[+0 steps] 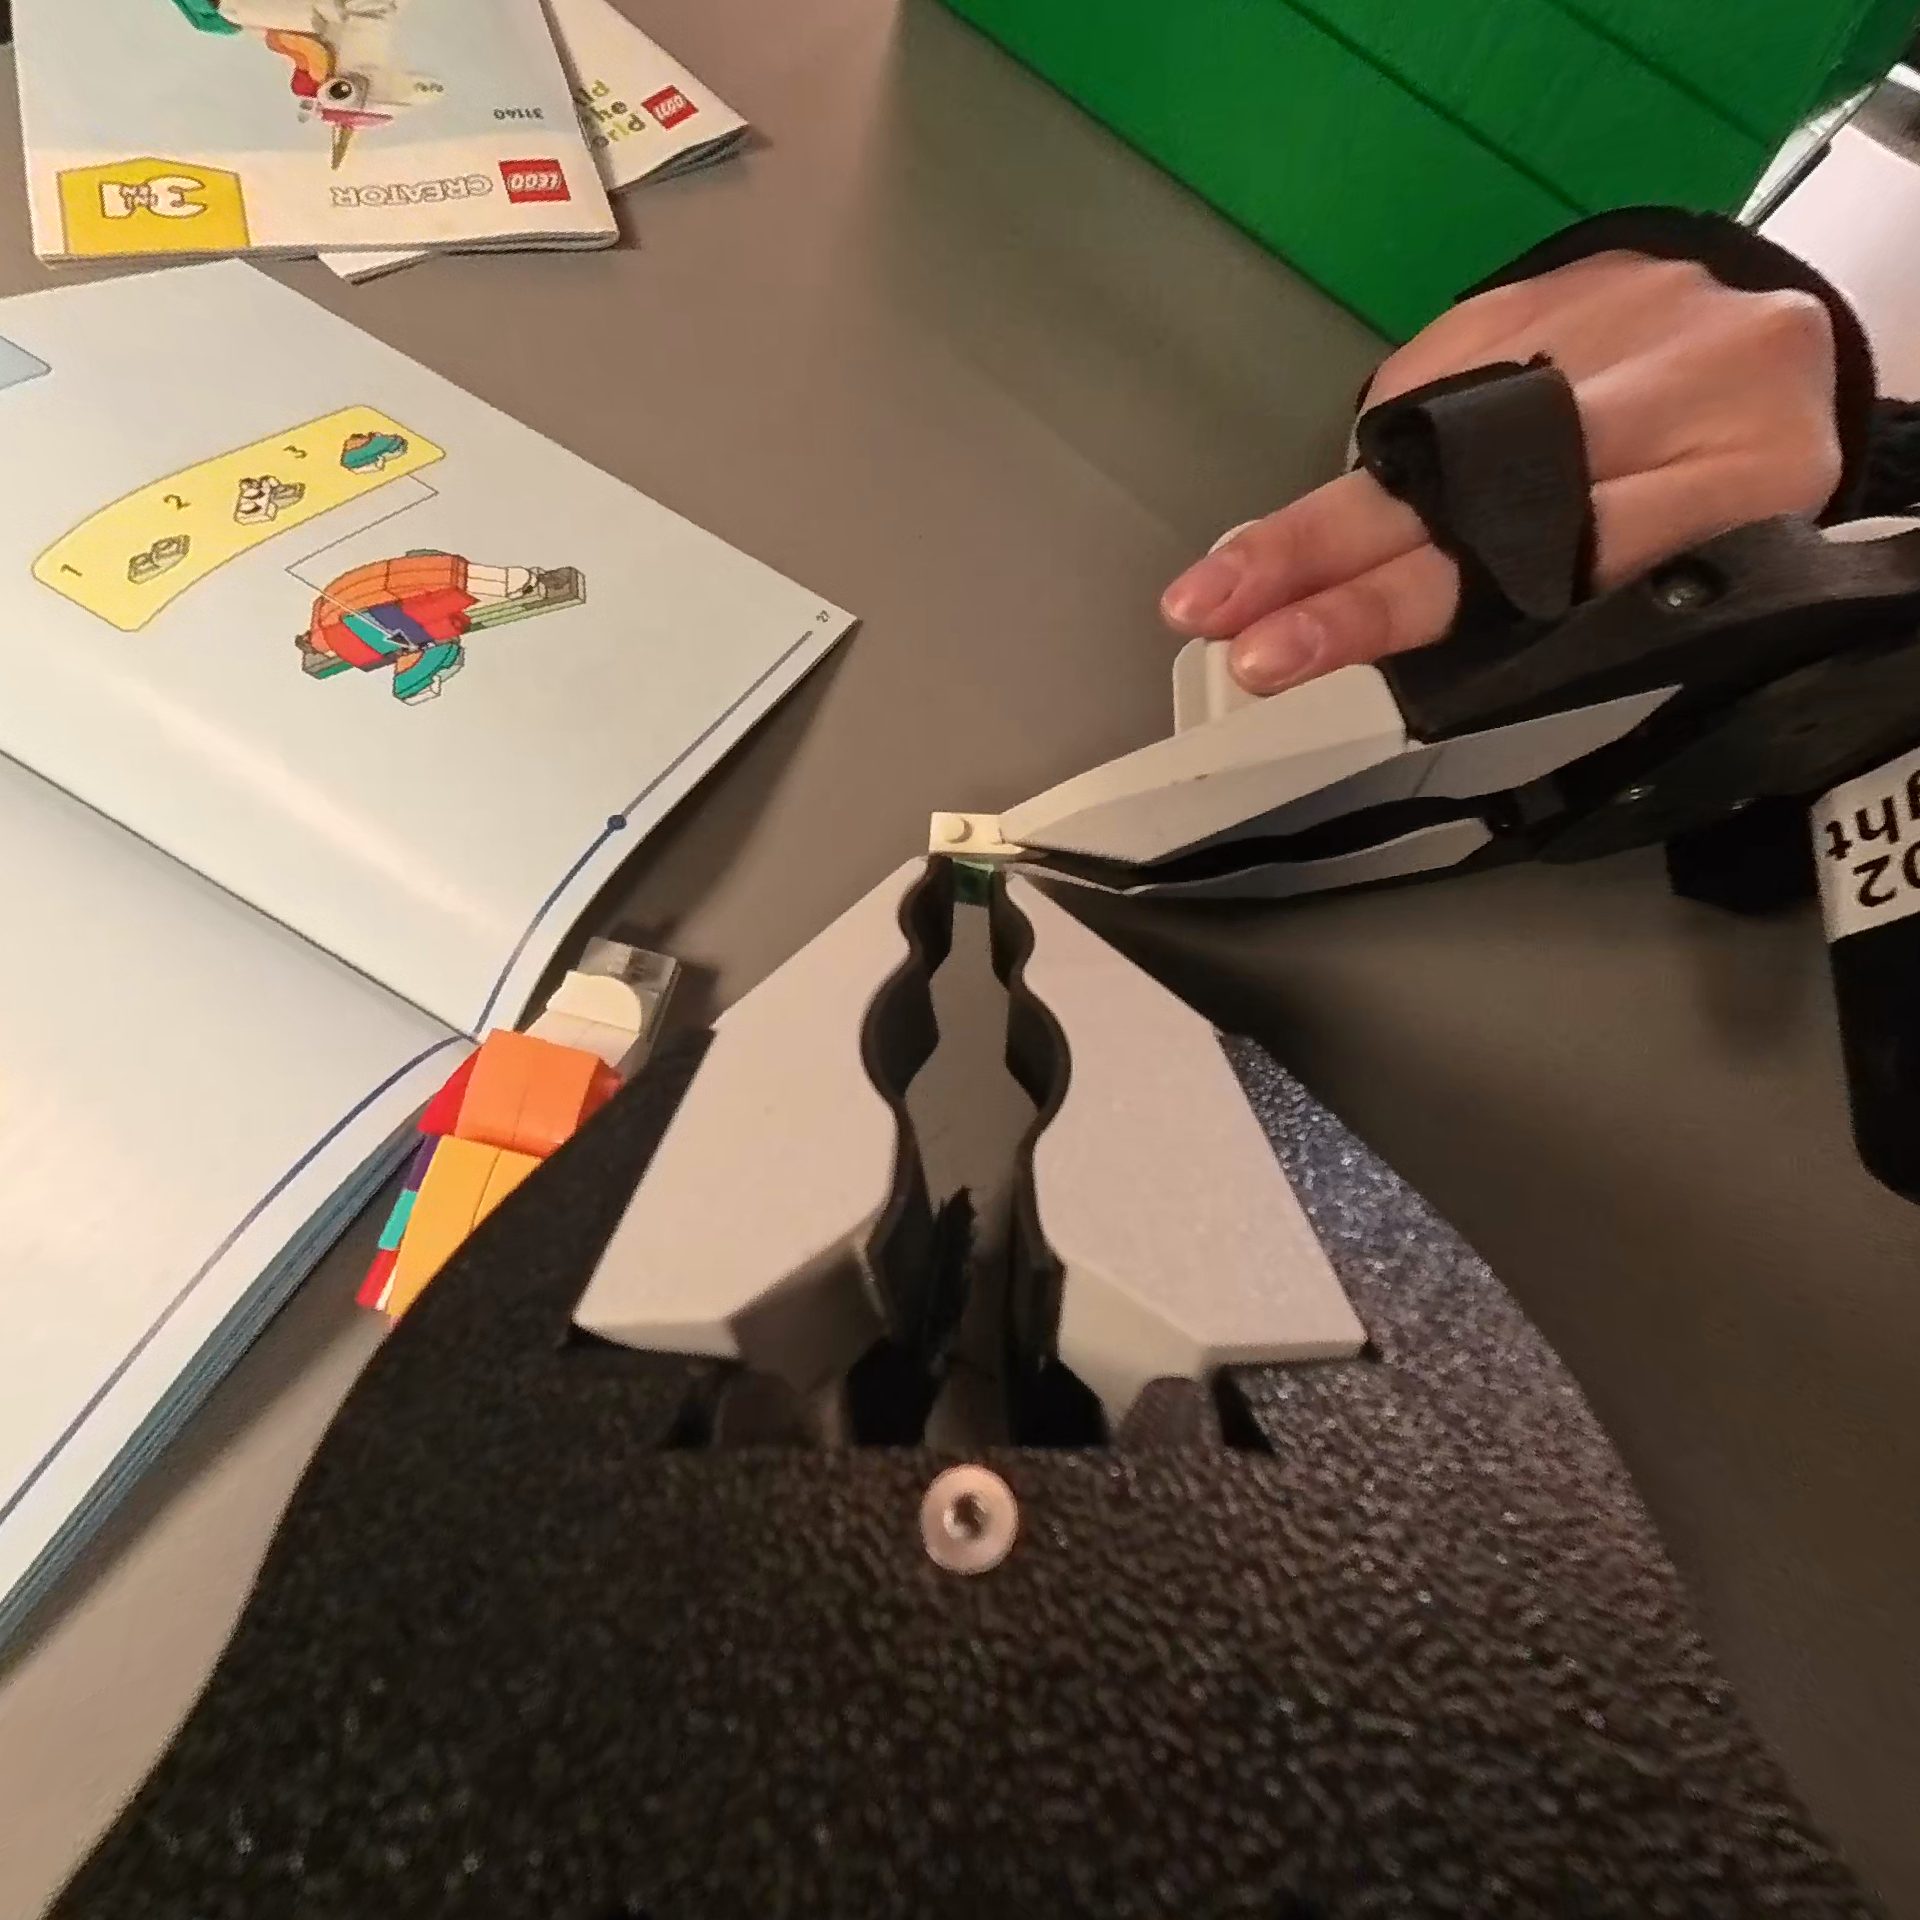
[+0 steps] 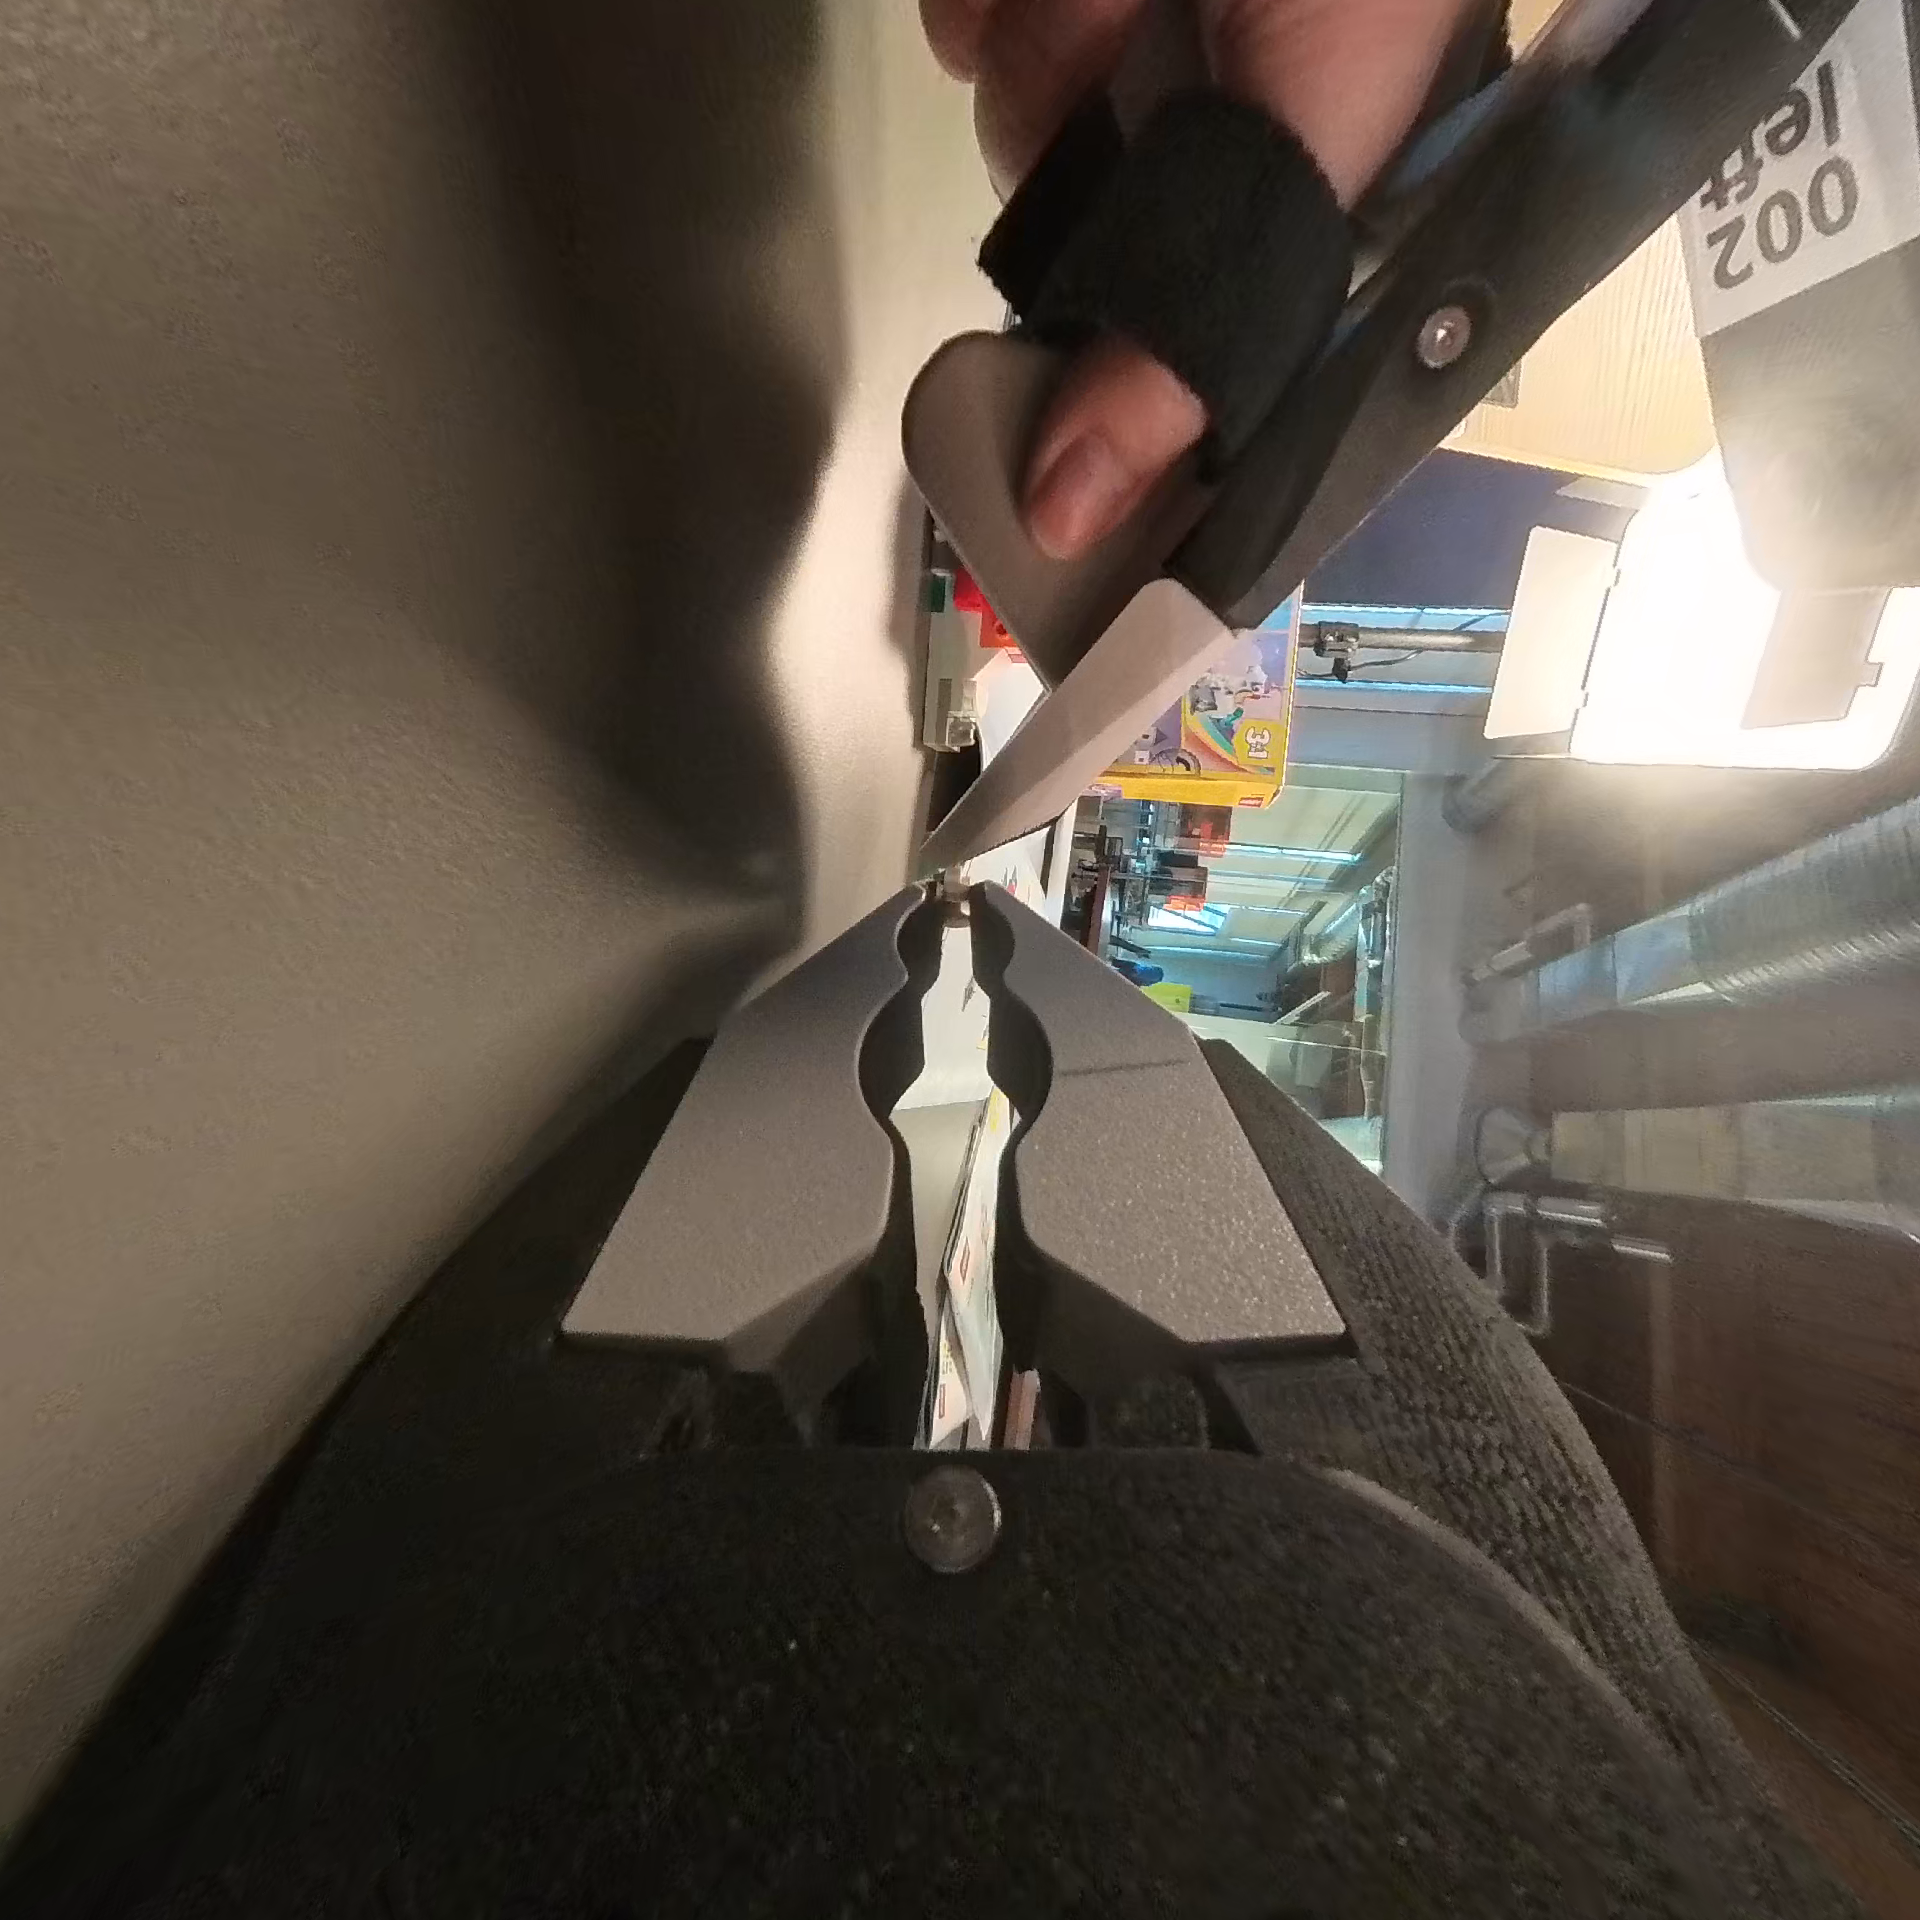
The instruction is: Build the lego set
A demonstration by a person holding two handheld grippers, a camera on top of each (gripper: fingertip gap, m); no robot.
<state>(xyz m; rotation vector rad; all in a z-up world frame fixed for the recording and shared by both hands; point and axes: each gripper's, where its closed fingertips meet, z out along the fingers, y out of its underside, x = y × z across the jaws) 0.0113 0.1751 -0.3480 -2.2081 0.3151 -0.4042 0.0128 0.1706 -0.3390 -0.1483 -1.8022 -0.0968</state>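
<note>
In the left wrist view my left gripper is shut on a small green brick, held just above the grey table. My right gripper comes in from the right, shut on a small white plate that sits on top of the green brick. In the right wrist view my right gripper pinches the white plate at its tips, and the left gripper's tip meets it from above. The partly built colourful model lies left of my left gripper, half hidden by it.
An open instruction booklet lies at the left, with two closed booklets behind it. A green box stands at the back right. A person's hand holds the right gripper. The set's box shows in the right wrist view. My two grippers' fingertips are within a few centimetres of each other.
</note>
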